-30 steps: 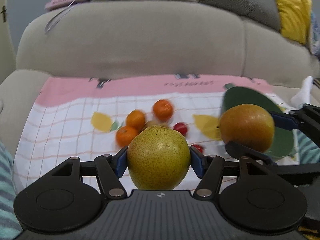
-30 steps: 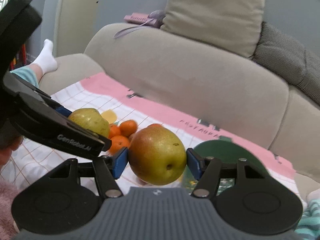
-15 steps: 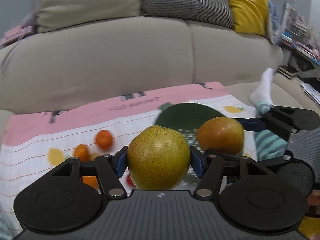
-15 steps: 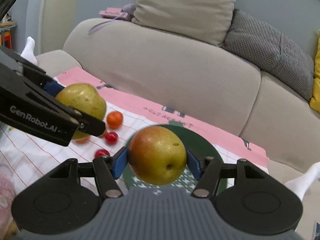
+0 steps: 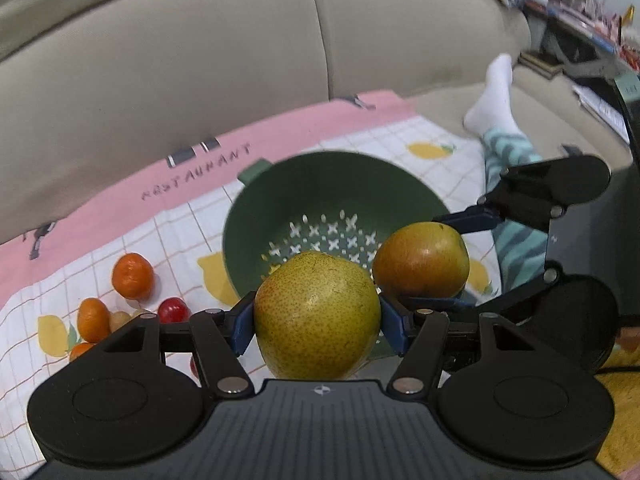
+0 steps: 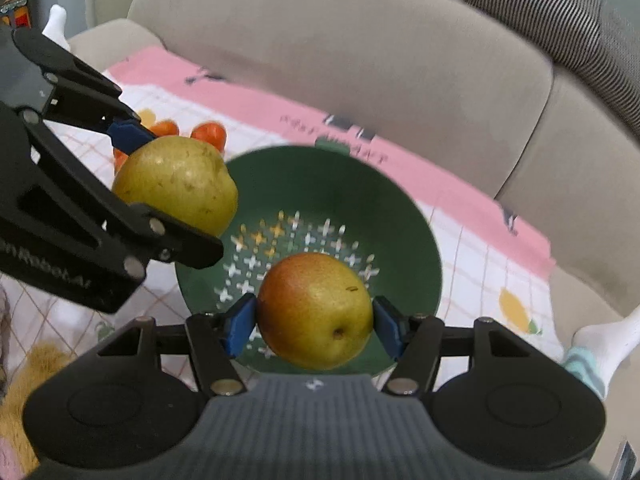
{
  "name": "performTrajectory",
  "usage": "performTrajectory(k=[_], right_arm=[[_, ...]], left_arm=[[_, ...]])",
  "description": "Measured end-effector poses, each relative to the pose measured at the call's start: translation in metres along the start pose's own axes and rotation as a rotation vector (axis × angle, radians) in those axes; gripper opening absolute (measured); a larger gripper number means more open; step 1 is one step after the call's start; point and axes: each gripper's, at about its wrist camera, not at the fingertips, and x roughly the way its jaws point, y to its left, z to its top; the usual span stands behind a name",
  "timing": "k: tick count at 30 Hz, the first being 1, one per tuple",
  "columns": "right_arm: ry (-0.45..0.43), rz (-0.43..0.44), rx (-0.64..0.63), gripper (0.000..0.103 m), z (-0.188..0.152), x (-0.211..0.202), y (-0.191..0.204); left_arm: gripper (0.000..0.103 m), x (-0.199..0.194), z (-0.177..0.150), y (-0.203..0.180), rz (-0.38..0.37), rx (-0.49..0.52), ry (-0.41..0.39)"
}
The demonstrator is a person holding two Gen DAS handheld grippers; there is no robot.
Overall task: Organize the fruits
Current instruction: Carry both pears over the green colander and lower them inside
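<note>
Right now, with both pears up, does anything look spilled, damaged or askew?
Nothing stands out. The yellow pear and reddish pear look intact, each gripped squarely; the green colander sits upright and empty on the cloth, with small fruits loose beside it.

A home living room. A beige sofa (image 5: 200,52) with deep back cushions fills the view, a striped pillow (image 6: 560,12) at its right corner. A pink-edged checked cloth (image 5: 280,140) printed with lemons covers the seat. A person's foot in a white sock (image 5: 494,100) rests at the cloth's right edge.
</note>
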Motion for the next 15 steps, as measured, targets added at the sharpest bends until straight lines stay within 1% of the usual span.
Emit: performTrajectory(k=[11,15], right_arm=[[0.159,0.120,-0.037,0.060,0.012,0.039,-0.014],[0.196,0.138,-0.055,0.060,0.017,0.048,-0.016]], left_arm=[[0.072,0.025,0.020,0.000,-0.037,0.076,0.101],[0.072,0.038,0.025,0.001,-0.046,0.067,0.132]])
